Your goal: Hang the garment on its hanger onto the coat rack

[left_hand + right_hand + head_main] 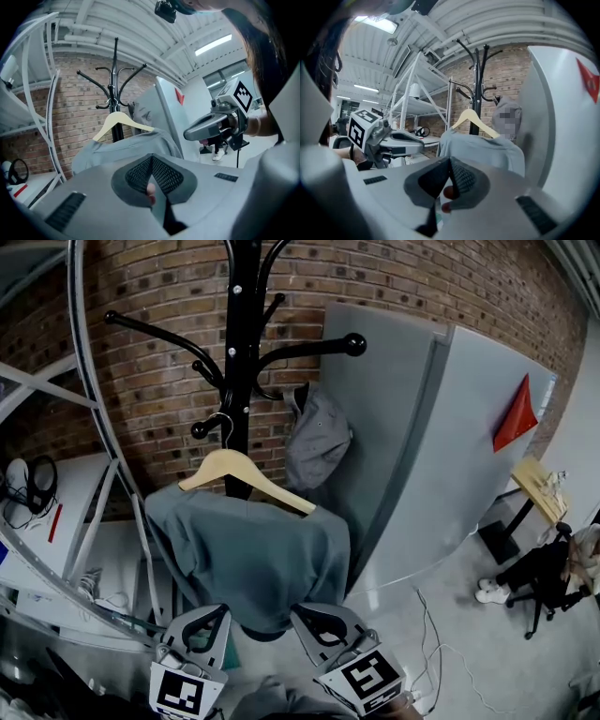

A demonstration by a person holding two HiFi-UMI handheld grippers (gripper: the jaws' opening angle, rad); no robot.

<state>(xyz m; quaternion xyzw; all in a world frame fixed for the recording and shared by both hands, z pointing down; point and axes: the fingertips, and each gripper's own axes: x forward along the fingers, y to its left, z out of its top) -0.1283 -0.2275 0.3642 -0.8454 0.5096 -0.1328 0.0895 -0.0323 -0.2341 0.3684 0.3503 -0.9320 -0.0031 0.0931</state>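
Observation:
A grey-green garment (253, 549) drapes over a wooden hanger (239, 470), whose hook sits on a lower arm of the black coat rack (242, 334). Both grippers are low in the head view, just under the garment's hem. My left gripper (223, 612) is shut, with nothing between its pads (140, 171). My right gripper (298, 612) is shut too, and its pads (464, 180) hold nothing. From each gripper view the garment (126, 145) (480, 147) and hanger (119, 123) (474, 119) hang a little way ahead of the jaws.
A grey item (317, 442) hangs on the rack's right side. A tall grey panel (441, 446) with a red triangle (517, 416) stands to the right. Metal shelving (94, 521) with headphones (37, 479) is to the left, a brick wall (159, 381) behind. A seated person (553, 568) is at far right.

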